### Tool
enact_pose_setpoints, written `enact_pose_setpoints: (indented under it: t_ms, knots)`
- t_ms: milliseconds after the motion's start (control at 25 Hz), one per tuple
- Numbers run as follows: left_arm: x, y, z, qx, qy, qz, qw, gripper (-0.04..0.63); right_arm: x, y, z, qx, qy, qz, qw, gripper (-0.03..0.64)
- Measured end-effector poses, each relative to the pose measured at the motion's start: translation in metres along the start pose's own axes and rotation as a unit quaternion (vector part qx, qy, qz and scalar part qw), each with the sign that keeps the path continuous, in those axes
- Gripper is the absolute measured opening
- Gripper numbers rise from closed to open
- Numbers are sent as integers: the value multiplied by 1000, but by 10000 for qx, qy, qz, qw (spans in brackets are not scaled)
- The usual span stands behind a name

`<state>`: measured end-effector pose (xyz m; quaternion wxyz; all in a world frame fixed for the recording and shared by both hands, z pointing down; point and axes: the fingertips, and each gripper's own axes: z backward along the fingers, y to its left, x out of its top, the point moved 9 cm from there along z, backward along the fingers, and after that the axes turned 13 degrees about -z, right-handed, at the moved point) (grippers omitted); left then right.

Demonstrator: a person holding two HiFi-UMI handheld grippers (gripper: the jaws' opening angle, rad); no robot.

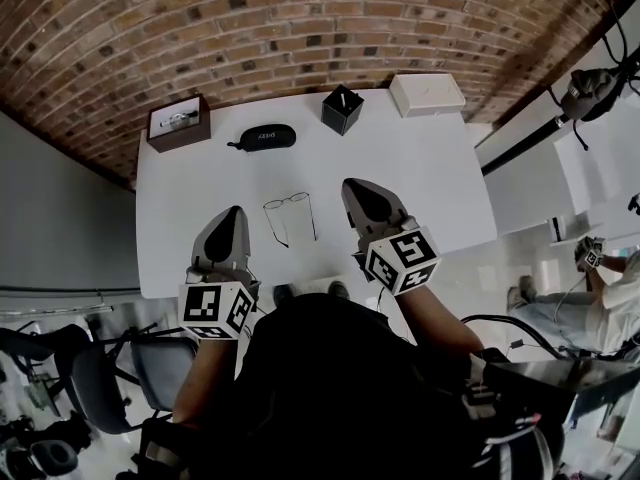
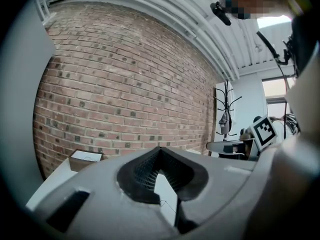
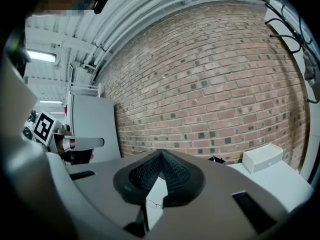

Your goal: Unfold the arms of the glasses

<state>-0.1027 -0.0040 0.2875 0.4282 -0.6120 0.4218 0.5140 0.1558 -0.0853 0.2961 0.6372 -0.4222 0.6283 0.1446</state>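
Both clenched: left hand-held gripper (image 1: 234, 215), right hand-held gripper (image 1: 356, 185); whole glasses (image 1: 297, 200), head view only.

**Inspector A:** Far edge of the table (image 1: 450, 188), left to right?

**Inspector B:** Tray box (image 1: 178, 123) at the left corner, glasses case (image 1: 265, 137) near it on its right, cube box (image 1: 342, 109) past the middle, flat box (image 1: 427, 94) at the right corner.

**Inspector A:** Centre?

**Inspector B:** Glasses (image 1: 290, 218) lie on the table, between the left gripper (image 1: 235, 214) and the right gripper (image 1: 356, 186), touching neither.

**Inspector A:** Surroundings?

**Inspector B:** Brick wall (image 1: 300, 18) behind the table. Chair (image 1: 110, 378) off the near left corner.
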Motion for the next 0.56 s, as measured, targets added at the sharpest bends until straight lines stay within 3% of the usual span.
enact_pose_setpoints:
  t_ms: [560]
  knots:
    - [6, -10, 8, -46, -92, -257, 9996, 9, 2, 2, 4, -55, -66, 27, 10000, 6]
